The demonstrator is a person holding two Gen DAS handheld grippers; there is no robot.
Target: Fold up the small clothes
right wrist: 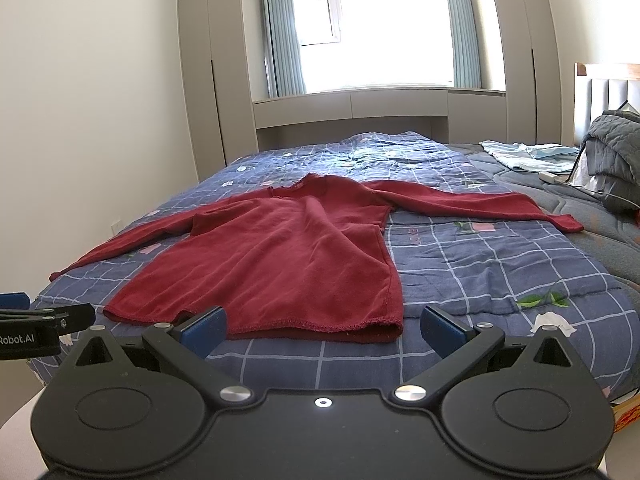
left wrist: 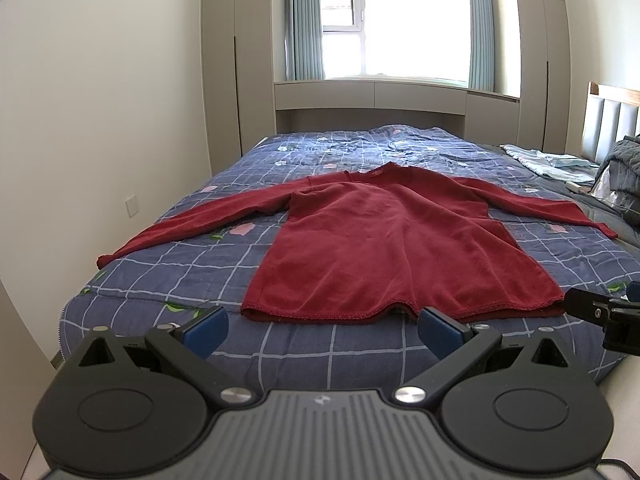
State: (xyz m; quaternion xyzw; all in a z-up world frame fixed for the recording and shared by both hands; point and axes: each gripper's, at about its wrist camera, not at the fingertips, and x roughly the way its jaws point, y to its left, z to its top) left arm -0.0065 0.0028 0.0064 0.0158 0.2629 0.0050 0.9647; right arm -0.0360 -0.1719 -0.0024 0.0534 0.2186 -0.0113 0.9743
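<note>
Just beyond both released claws point(left wrist: 322, 330) point(right wrist: 322, 330), red sweater point(left wrist: 400, 248) lies flat.

One red sweater point(left wrist: 392, 248), with two sleeves spread to either side, lies on one bed point(left wrist: 304, 352) covered by one blue checked quilt point(left wrist: 168, 264). Two grippers are present: the left gripper point(left wrist: 322, 326) and the right gripper point(right wrist: 324, 326), each with two blue-padded fingers point(left wrist: 206, 330) set wide apart. One pale blue garment point(left wrist: 552, 162) and one grey bundle of bedding point(left wrist: 624, 172) lie at the right of the bed. One window point(left wrist: 400, 20) carries two curtains point(left wrist: 304, 20). One headboard point(left wrist: 612, 120) stands at the right.
</note>
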